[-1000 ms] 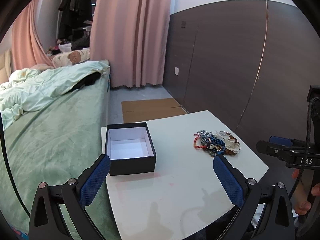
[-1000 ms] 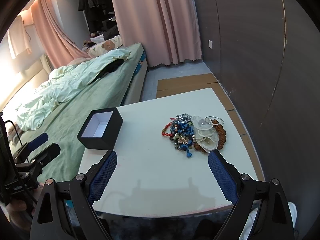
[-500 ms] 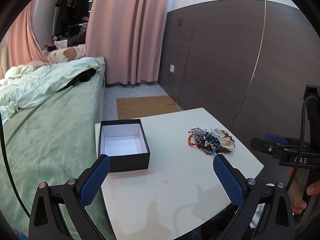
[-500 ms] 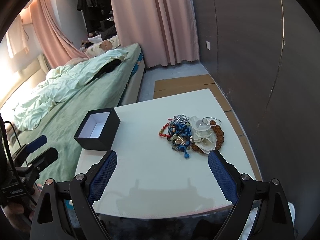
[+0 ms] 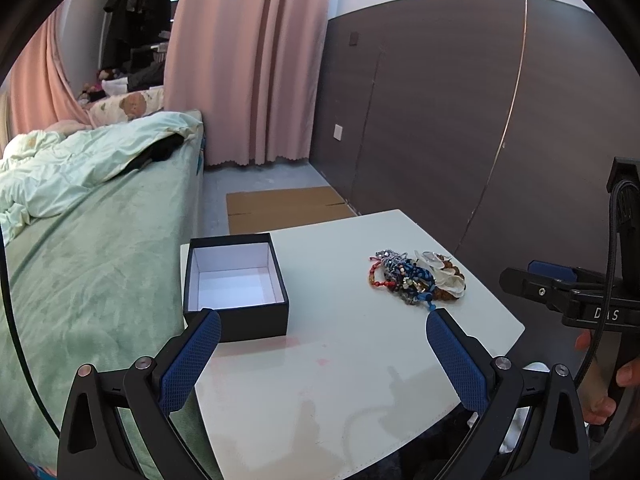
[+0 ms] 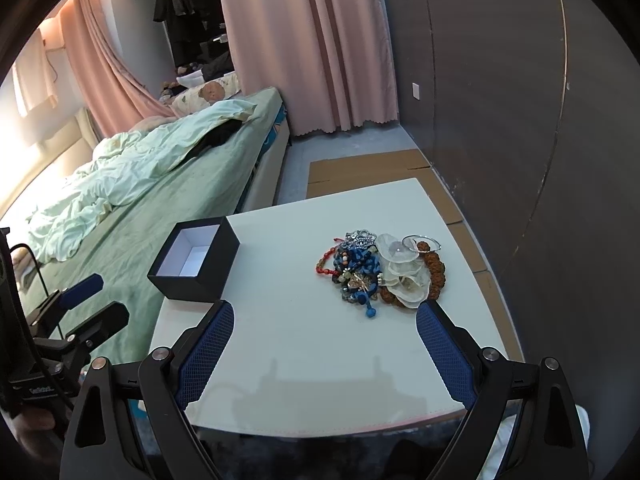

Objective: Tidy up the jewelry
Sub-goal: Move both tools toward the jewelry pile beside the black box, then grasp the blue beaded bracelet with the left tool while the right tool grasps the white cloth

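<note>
I hold my left gripper (image 5: 323, 334) wide and empty, the open black box (image 5: 235, 285) just ahead of its left finger (ready to receive). Ahead of my right gripper (image 6: 325, 326), also spread and empty, lies the tangled jewelry pile (image 6: 380, 270), untouched on the white table (image 6: 320, 360).

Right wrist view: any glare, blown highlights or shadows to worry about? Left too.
Right wrist view: upper-left window area blown out; tool shadow on the table near edge; jewelry pile sharp, evenly lit. Left wrist view: no blowout; faint tool shadow on the table; box interior bright but readable. Both: heavy fisheye bending, black vignette corners.
</note>
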A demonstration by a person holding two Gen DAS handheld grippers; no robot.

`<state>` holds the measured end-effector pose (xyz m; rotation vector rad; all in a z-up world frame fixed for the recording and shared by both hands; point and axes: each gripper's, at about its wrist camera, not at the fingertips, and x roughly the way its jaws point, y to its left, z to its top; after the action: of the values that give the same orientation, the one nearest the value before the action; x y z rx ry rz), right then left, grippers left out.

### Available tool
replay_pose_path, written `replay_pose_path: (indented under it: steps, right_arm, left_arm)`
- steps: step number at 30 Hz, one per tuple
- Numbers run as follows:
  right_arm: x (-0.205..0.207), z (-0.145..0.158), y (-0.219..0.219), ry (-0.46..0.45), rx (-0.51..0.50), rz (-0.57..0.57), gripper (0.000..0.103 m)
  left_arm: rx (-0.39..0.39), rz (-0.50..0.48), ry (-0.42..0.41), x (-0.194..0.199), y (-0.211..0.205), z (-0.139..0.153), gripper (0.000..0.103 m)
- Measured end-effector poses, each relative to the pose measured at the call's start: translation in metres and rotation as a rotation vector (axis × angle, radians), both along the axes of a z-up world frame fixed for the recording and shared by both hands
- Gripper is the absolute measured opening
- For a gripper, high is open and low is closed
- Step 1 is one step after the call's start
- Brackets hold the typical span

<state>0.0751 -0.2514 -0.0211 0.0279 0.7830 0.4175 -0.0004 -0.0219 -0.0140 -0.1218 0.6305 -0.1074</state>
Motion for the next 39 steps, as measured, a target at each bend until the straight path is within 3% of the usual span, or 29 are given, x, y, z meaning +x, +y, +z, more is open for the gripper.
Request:
replay_pose_path:
  steps: [21,28,39]
  right_arm:
    - [-0.001,-0.001,0.001,0.008,-0.002,-0.002,0.093]
    - [0.014,-0.009,-0.014,0.090,0.053,-0.059,0.093]
    - [0.049,-0.031,-0.054,0.227,0.190,-0.185,0.093]
  left_arm:
    - [-0.010,-0.001,0.007,0.002,0.000,-0.001,0.103]
    - [-0.014,-0.016,0.028,0.014,-0.009,-0.007,0.103]
    - [-0.090,-0.031,0.048,0.050,-0.022,-0.016,0.100]
